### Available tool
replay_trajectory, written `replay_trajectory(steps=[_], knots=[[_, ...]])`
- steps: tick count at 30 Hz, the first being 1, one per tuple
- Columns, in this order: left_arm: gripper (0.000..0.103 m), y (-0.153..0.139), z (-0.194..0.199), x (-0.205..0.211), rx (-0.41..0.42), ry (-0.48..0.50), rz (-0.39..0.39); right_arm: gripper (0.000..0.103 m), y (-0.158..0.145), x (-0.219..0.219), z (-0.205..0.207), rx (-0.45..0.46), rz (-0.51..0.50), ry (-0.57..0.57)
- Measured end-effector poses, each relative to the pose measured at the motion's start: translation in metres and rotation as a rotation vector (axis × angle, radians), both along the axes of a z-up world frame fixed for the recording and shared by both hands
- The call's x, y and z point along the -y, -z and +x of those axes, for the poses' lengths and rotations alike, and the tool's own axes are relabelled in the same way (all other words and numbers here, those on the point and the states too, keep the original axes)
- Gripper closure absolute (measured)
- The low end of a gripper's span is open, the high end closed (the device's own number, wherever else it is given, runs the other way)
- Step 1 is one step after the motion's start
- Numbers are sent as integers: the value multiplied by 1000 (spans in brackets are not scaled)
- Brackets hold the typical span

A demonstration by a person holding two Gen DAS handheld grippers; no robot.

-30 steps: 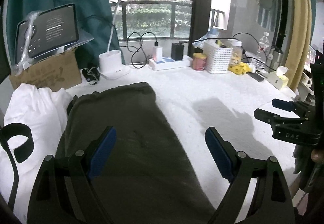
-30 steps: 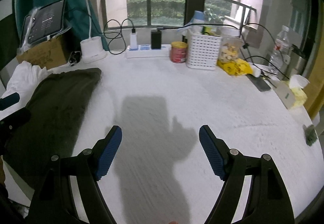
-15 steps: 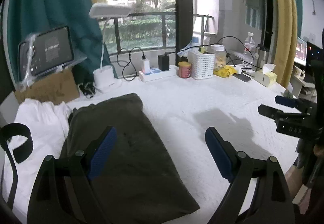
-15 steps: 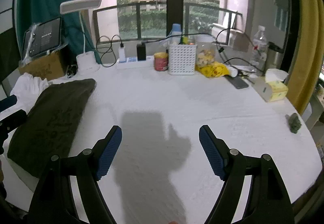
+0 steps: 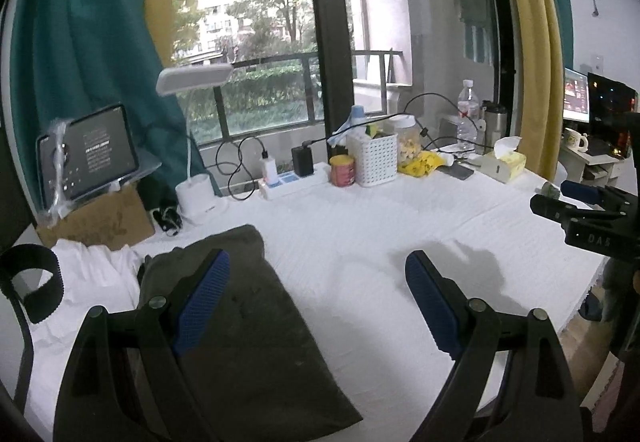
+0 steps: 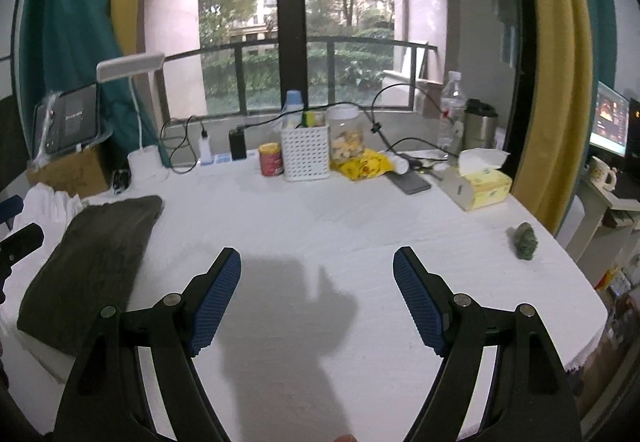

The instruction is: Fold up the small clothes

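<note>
A folded dark olive garment [image 5: 244, 330] lies flat on the white table, at the left in the right wrist view [image 6: 92, 266]. White clothes [image 5: 92, 282] are piled behind and left of it. My left gripper [image 5: 316, 282] hangs open above the garment's right edge, holding nothing. My right gripper [image 6: 316, 282] stands open over bare white tabletop, well to the right of the garment, also holding nothing. Its tips show at the right edge of the left wrist view [image 5: 568, 200].
Along the back of the table stand a cardboard box with a tablet [image 5: 86, 154], a white desk lamp [image 5: 196, 194], a power strip [image 5: 292, 184], a red can [image 6: 271, 160], a white basket [image 6: 306, 152], a tissue box [image 6: 478, 184]. A small green lump [image 6: 525, 236] lies near the right edge.
Both grippers have pulled back and risen, so more of the table and the window shows. The olive garment stays flat where it was. Both jaws stayed open.
</note>
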State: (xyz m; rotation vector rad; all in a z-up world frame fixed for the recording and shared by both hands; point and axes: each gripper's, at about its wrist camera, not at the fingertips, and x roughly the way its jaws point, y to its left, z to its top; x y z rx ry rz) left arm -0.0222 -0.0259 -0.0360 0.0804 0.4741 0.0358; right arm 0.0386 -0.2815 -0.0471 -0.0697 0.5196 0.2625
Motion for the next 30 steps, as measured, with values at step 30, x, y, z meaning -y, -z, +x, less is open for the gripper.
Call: replay_trajectory(steps=[30], knots=[[14,-79,-24,38,193,106,14,22,-85,54,-54,190,11,68]])
